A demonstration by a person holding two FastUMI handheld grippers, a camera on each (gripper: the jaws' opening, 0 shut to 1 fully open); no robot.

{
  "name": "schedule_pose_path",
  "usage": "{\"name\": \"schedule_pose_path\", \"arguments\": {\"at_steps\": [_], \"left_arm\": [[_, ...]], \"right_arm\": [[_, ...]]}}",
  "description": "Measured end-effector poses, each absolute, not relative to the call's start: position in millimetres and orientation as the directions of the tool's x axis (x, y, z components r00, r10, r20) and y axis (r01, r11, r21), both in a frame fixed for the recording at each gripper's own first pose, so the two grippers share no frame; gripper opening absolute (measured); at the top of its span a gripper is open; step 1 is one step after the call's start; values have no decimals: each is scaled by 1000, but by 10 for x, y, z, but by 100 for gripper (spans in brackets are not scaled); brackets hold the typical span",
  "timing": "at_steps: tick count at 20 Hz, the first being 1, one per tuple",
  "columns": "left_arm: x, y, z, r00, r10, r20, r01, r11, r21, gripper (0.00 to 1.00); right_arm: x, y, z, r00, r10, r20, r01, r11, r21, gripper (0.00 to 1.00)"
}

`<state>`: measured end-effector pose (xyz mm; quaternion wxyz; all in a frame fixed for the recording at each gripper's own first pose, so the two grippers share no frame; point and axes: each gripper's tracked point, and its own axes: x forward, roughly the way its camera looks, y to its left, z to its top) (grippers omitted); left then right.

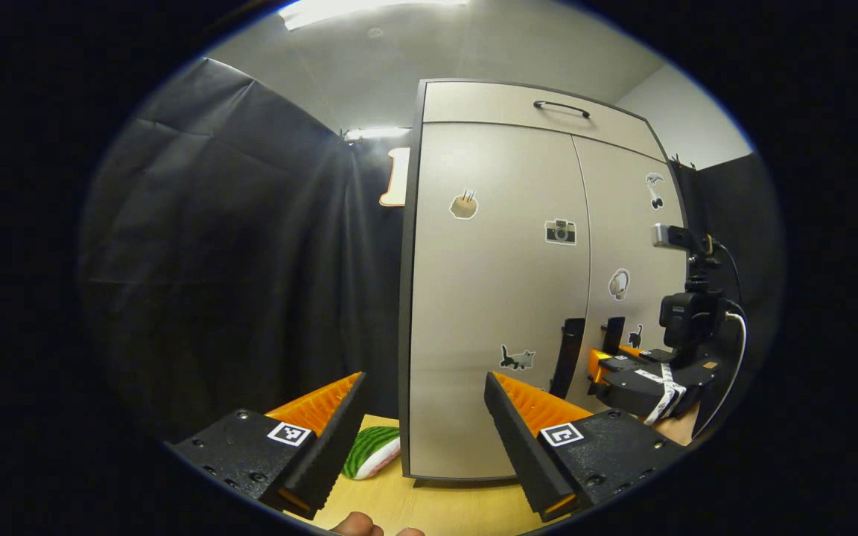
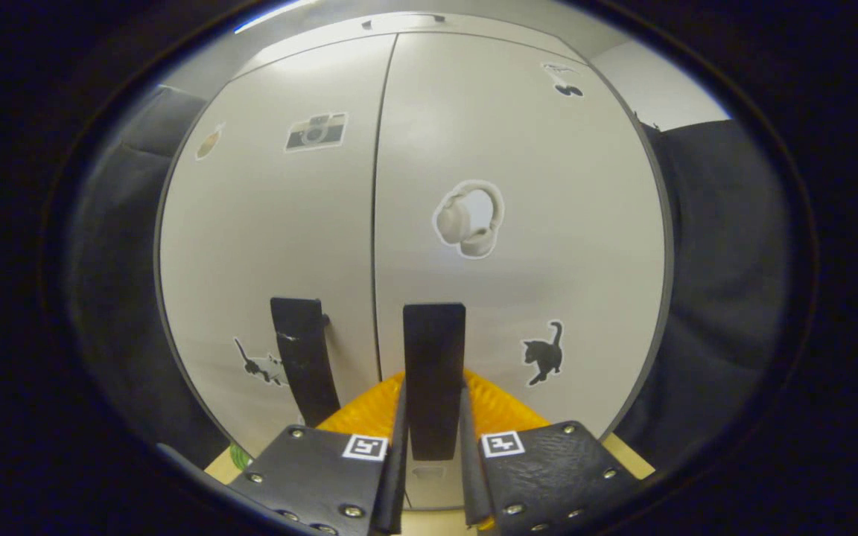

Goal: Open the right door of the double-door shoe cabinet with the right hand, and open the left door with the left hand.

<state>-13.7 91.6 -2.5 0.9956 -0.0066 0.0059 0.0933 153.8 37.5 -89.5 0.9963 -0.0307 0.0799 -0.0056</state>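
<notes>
The light grey shoe cabinet point(image 1: 488, 298) stands on a wooden tabletop, both doors flush and shut. Each door carries a black vertical handle near the centre seam: the left door's handle point(image 1: 569, 351) point(image 2: 302, 368) and the right door's handle point(image 1: 612, 335) point(image 2: 434, 357). In the right gripper view, my right gripper point(image 2: 434, 391) is shut on the right door's handle, which stands between its fingers. The left gripper view shows that same right gripper point(image 1: 623, 366) at the cabinet's lower right. My left gripper point(image 1: 424, 381) hangs open before the cabinet's left edge, holding nothing.
A green-and-white striped soft thing point(image 1: 373, 452) lies on the wooden tabletop point(image 1: 429, 506) left of the cabinet. A drawer with a black handle point(image 1: 561, 109) tops the cabinet. Black curtain point(image 1: 235, 260) hangs at the left and right. Fingertips of a hand point(image 1: 358, 525) show at the bottom.
</notes>
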Motion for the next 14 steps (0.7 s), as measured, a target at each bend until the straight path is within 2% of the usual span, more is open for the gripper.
{"name": "schedule_pose_path", "arguments": {"at_steps": [2, 3, 5, 6, 7, 8, 14], "left_arm": [[-156, 941, -32, 982, 190, -19, -190, 982, -13, 96], [-182, 961, -33, 981, 192, -23, -193, 981, -14, 96], [-212, 986, -55, 981, 191, -31, -192, 981, -22, 96], [-217, 994, -88, 981, 189, -37, -190, 981, -25, 96], [-240, 1000, -109, 981, 189, -42, -191, 981, -27, 99], [-276, 1009, -94, 981, 191, -43, -192, 981, -29, 96], [-293, 1098, -118, 979, 199, -44, -201, 979, -29, 96]], "right_arm": [[1540, 374, -897, 988, -18, -150, 9, 998, -62, 31], [1510, 377, -892, 990, -13, -143, 6, 999, -51, 26], [1515, 350, -882, 991, -24, -135, 20, 999, -31, 26], [1512, 356, -894, 990, -27, -138, 23, 999, -31, 15], [1505, 351, -882, 990, -25, -136, 21, 999, -32, 14], [1502, 357, -902, 989, -20, -145, 15, 999, -32, 15], [1401, 344, -866, 992, 15, -128, -17, 1000, -21, 14]]}}
